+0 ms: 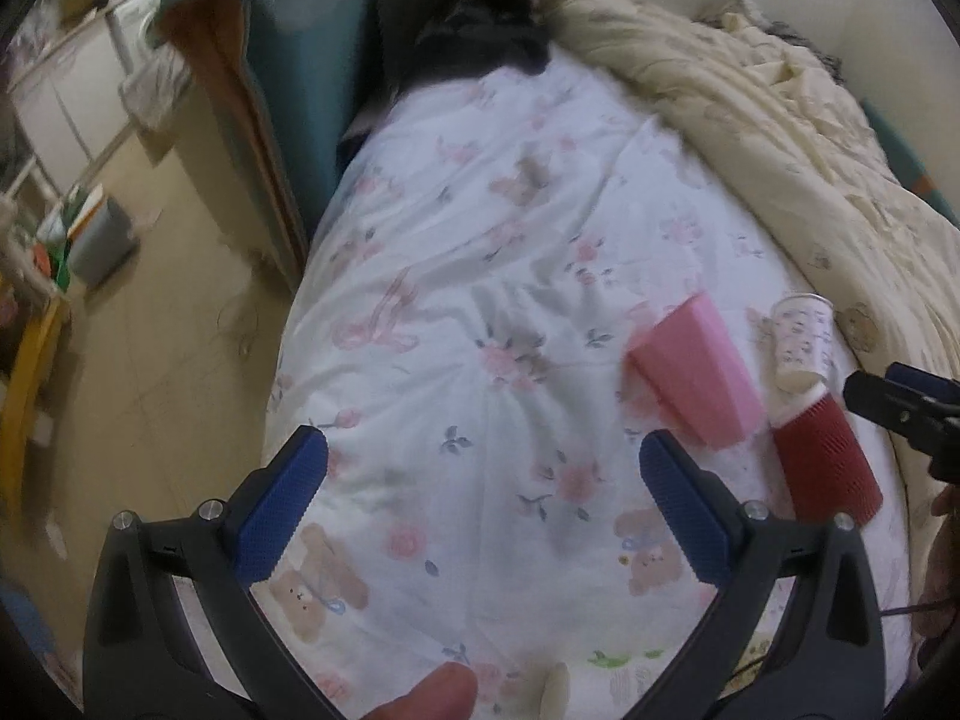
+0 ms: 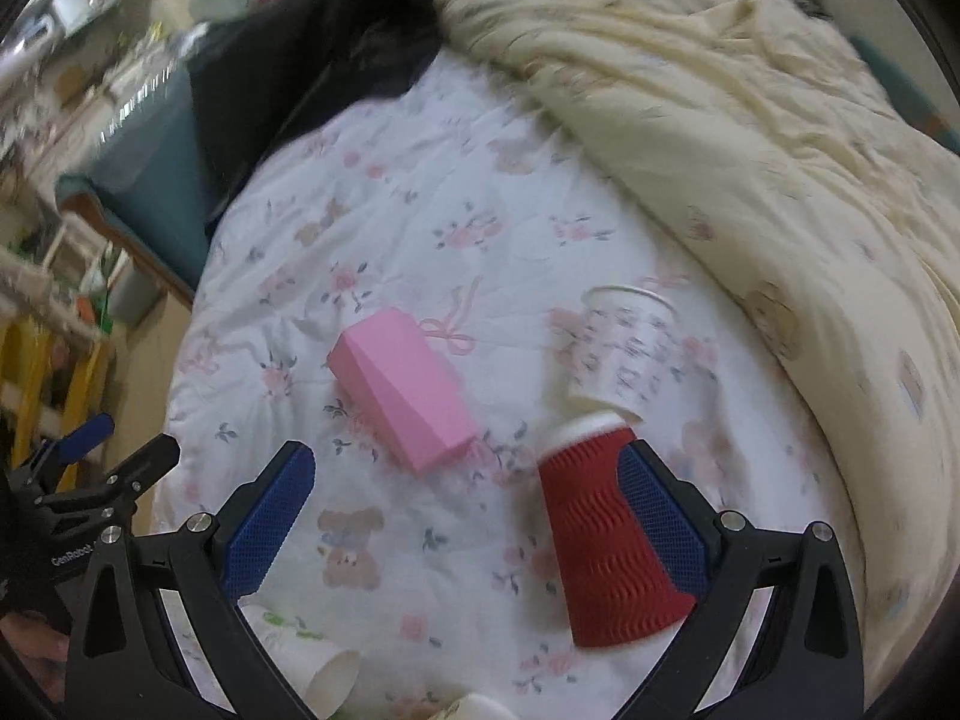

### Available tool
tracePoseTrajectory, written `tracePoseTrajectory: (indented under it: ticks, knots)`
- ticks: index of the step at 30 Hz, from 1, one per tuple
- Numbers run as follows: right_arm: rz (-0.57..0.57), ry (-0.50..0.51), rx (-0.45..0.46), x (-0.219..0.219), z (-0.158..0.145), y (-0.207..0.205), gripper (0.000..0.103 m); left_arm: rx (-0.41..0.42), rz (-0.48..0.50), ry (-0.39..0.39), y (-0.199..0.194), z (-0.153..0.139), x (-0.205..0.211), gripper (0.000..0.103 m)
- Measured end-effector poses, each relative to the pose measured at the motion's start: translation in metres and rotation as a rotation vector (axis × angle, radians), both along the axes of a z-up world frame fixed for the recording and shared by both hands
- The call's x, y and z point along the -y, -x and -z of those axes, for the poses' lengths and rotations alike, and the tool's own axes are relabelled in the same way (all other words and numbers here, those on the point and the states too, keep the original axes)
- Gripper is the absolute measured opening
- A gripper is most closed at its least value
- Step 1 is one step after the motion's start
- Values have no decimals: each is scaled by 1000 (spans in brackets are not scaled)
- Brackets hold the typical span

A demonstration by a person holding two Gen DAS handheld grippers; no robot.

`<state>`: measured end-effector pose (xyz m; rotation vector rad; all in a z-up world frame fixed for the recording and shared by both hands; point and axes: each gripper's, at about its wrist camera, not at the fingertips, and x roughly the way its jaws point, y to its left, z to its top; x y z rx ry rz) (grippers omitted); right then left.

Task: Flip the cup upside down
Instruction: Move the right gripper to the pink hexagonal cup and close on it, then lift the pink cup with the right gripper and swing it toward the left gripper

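Note:
A red ribbed paper cup (image 2: 606, 534) stands upside down on the floral bedsheet, wide mouth down, just inside my right gripper's right finger (image 2: 660, 528). My right gripper (image 2: 465, 480) is open and holds nothing. A pink faceted cup (image 2: 402, 387) stands upside down to the left of the red cup. A white patterned paper cup (image 2: 627, 348) stands behind the red cup. In the left wrist view the pink cup (image 1: 696, 372), the red cup (image 1: 825, 462) and the white cup (image 1: 801, 342) sit at the right. My left gripper (image 1: 483, 462) is open and empty over the sheet.
A cream quilt (image 2: 750, 138) is bunched along the right of the bed. Dark clothing (image 2: 312, 48) lies at the far end. More white paper cups (image 2: 327, 678) lie near the bottom edge. The bed's left edge drops to the floor (image 1: 168, 330), with a bin (image 1: 99, 240) and furniture beyond.

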<state>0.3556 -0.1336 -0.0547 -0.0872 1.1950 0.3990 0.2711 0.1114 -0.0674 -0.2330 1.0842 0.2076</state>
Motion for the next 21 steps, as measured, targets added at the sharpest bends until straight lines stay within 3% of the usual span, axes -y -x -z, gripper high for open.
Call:
tracePoseTrajectory:
  ticks: [5,9,17,21]
  knots:
    - [-125,67,-125,-37,45,-26,103,-39,4,-10,-4,17,-3,103]
    - [-184,106,-111,-59,65,-30,101,-56,32,-30,0,26,3,103]
    - [-220,162,-92,-79,85,-31,69,-87,28,-43,2,37,1,103]
    - [-234,178,-71,-76,80,-25,65,-89,11,-34,1,37,-2,103]
